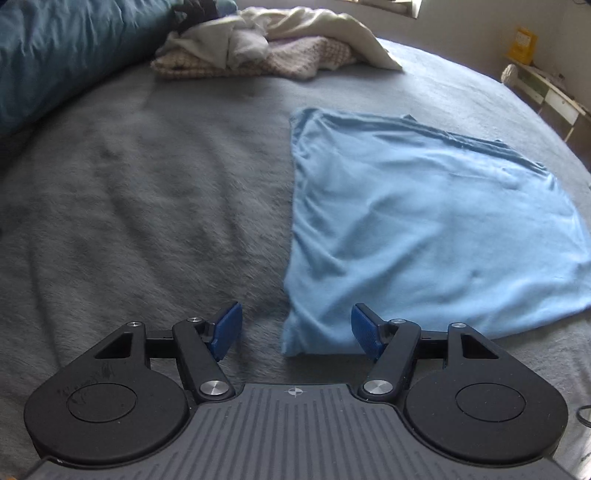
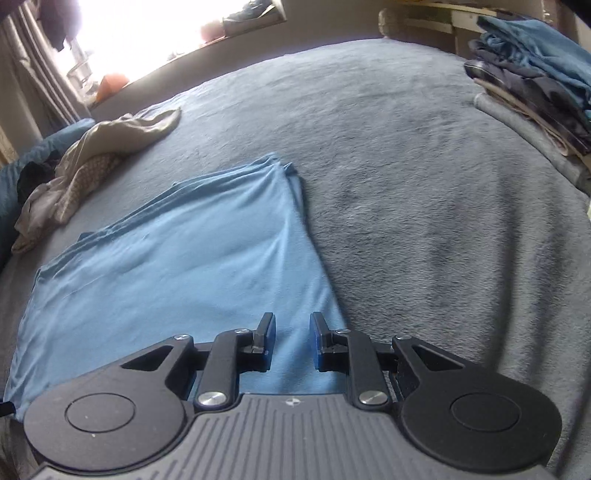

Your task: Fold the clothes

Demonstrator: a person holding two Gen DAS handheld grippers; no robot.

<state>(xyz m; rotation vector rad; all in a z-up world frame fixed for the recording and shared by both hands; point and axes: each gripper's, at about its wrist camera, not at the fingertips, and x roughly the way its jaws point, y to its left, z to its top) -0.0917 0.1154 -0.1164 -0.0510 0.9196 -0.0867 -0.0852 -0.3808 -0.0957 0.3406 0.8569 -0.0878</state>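
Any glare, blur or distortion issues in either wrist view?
Right wrist: window blown out to white, grey blanket slightly soft. Left wrist: even light, no glare, light blue shirt a bit soft. Both: strong fisheye bowing at the edges.

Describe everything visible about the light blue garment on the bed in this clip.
The light blue garment looks like soft, thin knit fabric, already folded into a rough rectangle with layered edges and hems showing along its far side. It lies flat on the grey fleecy bed cover, lightly wrinkled. The left gripper hangs open at its near left corner; the right gripper hangs open over its near right edge. Neither visibly grips it. Nothing else touches it.
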